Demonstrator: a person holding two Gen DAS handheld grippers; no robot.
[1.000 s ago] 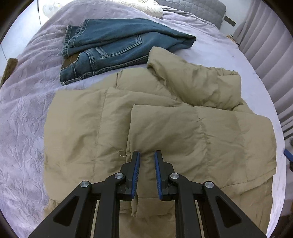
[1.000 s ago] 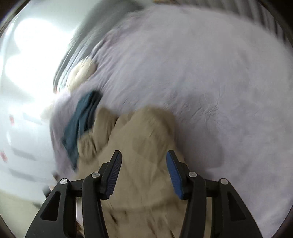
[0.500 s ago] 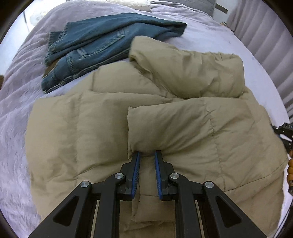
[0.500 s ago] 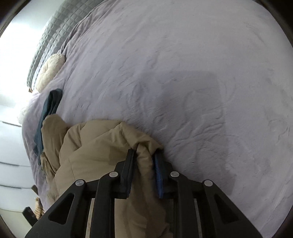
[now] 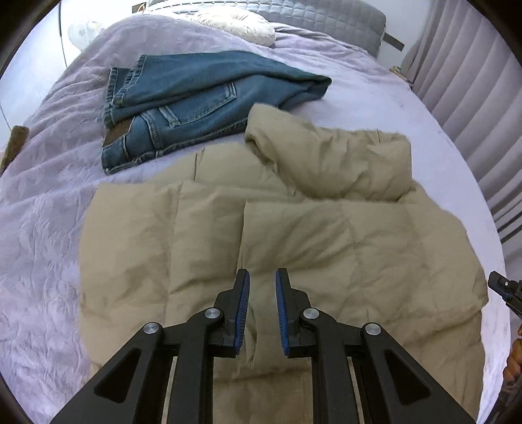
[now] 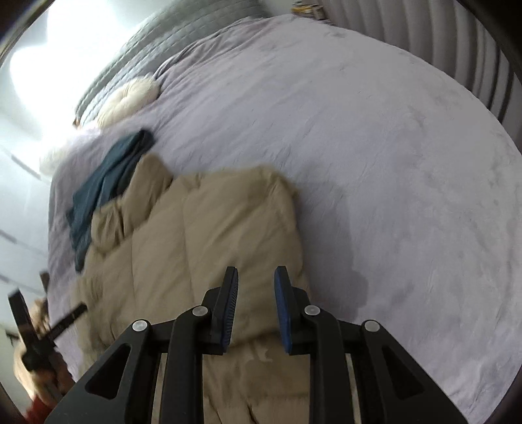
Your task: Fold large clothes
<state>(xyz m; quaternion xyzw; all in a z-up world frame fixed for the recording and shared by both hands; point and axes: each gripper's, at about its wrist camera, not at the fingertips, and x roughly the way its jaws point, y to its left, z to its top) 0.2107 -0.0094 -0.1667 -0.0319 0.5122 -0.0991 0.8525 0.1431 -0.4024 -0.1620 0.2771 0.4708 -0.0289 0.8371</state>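
A tan puffer jacket [image 5: 293, 244] lies spread on the bed, with one sleeve folded across its chest and the collar end bunched at the far side. My left gripper [image 5: 262, 277] hovers over its near half with the jaws shut. Whether they pinch any cloth I cannot tell. In the right wrist view the jacket [image 6: 212, 228] runs under my right gripper [image 6: 256, 277]. Tan cloth fills the narrow gap between its pads, so it is shut on the jacket's right edge. Folded blue jeans [image 5: 195, 107] lie beyond the jacket.
The lavender bedspread [image 5: 42, 228] covers the bed. A white pillow [image 5: 238, 19] and grey quilted headboard [image 5: 326, 16] are at the far end. Grey curtains [image 5: 473, 98] line the right side. A wide stretch of bedspread [image 6: 391, 163] lies right of the jacket.
The right gripper went from open in a blurred swing to shut on the jacket's edge, then shifted sideways and rolled. The left gripper dipped toward the folded sleeve and drew back.
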